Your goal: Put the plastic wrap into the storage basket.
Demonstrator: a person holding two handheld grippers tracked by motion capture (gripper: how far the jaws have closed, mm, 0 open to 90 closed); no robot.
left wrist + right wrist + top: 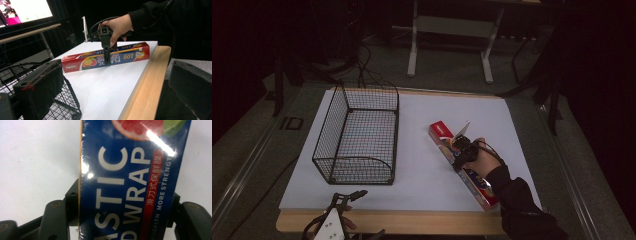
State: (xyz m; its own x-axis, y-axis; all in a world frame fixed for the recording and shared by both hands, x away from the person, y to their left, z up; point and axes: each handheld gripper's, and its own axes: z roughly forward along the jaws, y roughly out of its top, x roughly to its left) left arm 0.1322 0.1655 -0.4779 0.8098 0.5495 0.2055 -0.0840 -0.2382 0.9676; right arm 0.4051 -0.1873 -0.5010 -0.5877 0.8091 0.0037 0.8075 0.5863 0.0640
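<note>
The plastic wrap box [462, 165] lies flat on the white board [422, 170] that covers the table, on its right half, running at a slant from the middle of the board toward the near right corner. The box is long and narrow, red at the ends, blue along the printed face, with fruit pictures.

The right gripper [460, 152] sits on the box at about its middle, held from above by the person's right hand [484, 159] in a black sleeve. In the right gripper view the 2 black jaws stand one at each long side of the plastic wrap box [130, 182], pressed against its edges: the jaws pinch the box across its width. The left gripper view shows the same grip from the side, with the right gripper [106, 53] pointing down onto the box, which rests on the board.

The left gripper [349, 197] hovers at the near left edge of the table, well apart from the box. Its 2 jaws stand spread wide with nothing between them.

The wire basket [357, 132] stands upright on the left half of the board, apart from the box.
</note>
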